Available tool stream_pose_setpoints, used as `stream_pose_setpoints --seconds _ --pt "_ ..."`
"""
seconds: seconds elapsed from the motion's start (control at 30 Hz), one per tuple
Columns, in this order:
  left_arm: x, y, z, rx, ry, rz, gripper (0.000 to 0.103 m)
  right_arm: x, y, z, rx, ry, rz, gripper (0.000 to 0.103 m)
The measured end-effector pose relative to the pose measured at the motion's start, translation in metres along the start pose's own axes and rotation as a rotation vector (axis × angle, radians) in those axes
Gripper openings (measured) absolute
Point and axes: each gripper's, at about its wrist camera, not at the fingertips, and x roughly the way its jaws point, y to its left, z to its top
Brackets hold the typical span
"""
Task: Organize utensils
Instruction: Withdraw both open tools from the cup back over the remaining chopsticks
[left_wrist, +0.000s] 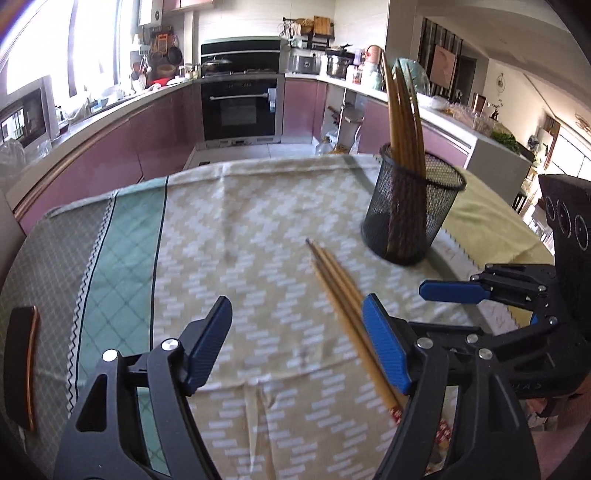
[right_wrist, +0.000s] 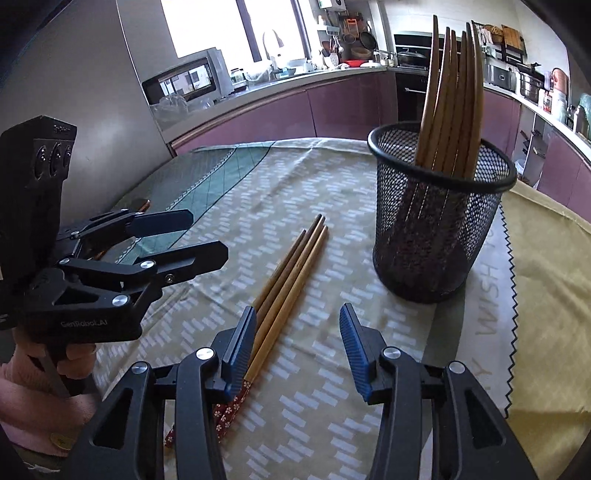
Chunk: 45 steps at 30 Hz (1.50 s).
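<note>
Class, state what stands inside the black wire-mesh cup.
Inside the black wire-mesh cup stand several brown wooden chopsticks, tops leaning above the rim. Their lower ends are only dimly visible through the mesh.

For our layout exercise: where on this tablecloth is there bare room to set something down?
Free: the wide patterned stretch left of the loose chopsticks, up to the green stripe and far edge. Crowded: the right side, around the mesh holder and right tool.

Smooth wooden chopsticks (right_wrist: 286, 273), black wire-mesh metal holder (right_wrist: 439, 221), matt woven cloth (left_wrist: 240, 229).
</note>
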Motion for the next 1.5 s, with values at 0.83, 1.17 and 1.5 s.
stream_pose_setpoints --seconds 0.83,1.17,1.5 --pt "0.012 -0.014 -0.022 0.032 0.092 -0.025 0.072 0.012 0.010 -0.009 -0.039 0.038 -0.099 0.044" --pt "0.019 -0.020 -0.022 0.052 0.110 -0.041 0.072 0.014 0.009 -0.006 -0.029 0.039 -0.095 0.042" --pt "0.023 -0.025 -0.022 0.068 0.124 -0.056 0.065 0.014 0.007 -0.007 -0.033 0.039 -0.098 0.042"
